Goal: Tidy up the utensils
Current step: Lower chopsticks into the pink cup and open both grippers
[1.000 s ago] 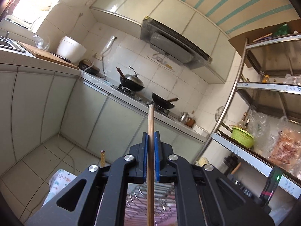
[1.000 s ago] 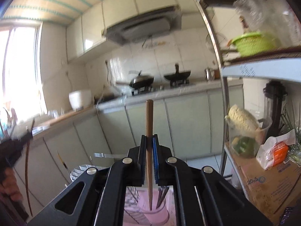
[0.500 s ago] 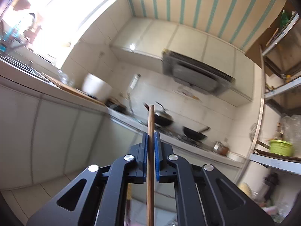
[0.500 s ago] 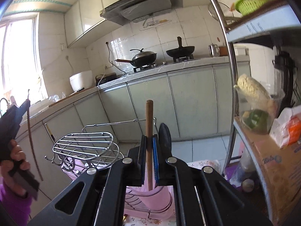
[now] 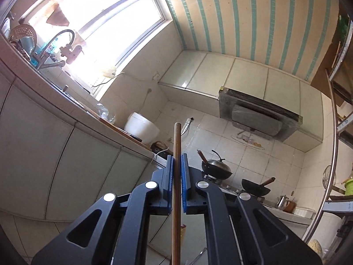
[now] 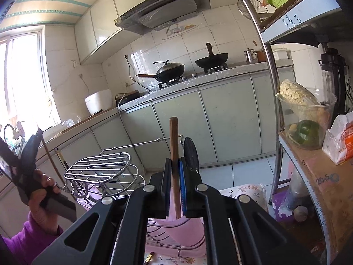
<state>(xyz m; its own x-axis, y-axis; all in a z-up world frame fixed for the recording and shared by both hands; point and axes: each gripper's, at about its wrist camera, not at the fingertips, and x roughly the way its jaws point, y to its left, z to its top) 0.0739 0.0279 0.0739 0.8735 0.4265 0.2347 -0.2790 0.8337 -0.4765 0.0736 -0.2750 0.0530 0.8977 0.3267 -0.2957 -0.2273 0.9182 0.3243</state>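
Above the wire rack (image 6: 103,172), each tilted tool, left (image 5: 177,172) and right (image 6: 175,172), clamps 1 wooden stick, probably a chopstick.

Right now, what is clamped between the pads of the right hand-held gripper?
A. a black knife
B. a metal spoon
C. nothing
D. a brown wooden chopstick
D: the right hand-held gripper has its blue pads pressed on a brown wooden chopstick that stands upright between them.

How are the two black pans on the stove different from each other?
In the right wrist view, the left pan wears a lid; the right pan is open. The left pan's handle sticks out sideways; the right pan's handle points up. Both are dark, round, and sit on the stove.
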